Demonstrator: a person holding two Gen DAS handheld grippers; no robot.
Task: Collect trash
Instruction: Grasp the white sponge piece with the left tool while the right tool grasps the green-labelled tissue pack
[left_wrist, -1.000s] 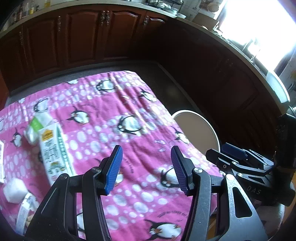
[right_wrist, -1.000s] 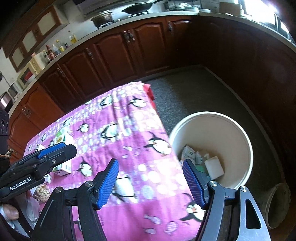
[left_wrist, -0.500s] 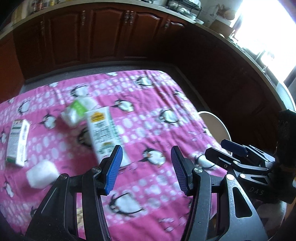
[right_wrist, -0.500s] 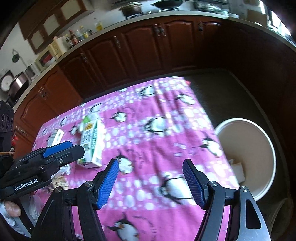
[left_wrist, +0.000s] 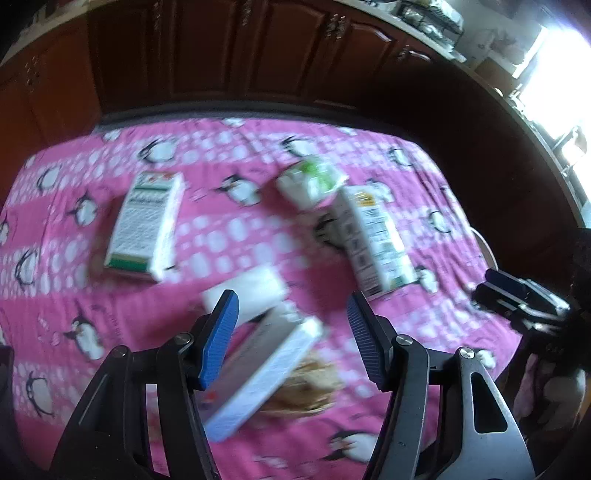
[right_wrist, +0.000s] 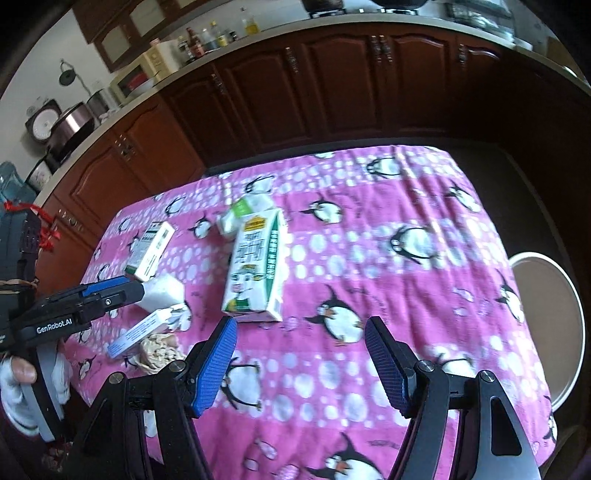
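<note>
Pink penguin-print blanket (right_wrist: 388, 236) covers the whole table. Behind it runs a long row of dark wood cabinets (right_wrist: 332, 88) under a pale countertop (right_wrist: 122, 110). On the counter there's a rice cooker (right_wrist: 70, 120), a microwave (right_wrist: 135, 83) and some bottles (right_wrist: 207, 38). Bright window (left_wrist: 554, 85) off to the right.
</note>
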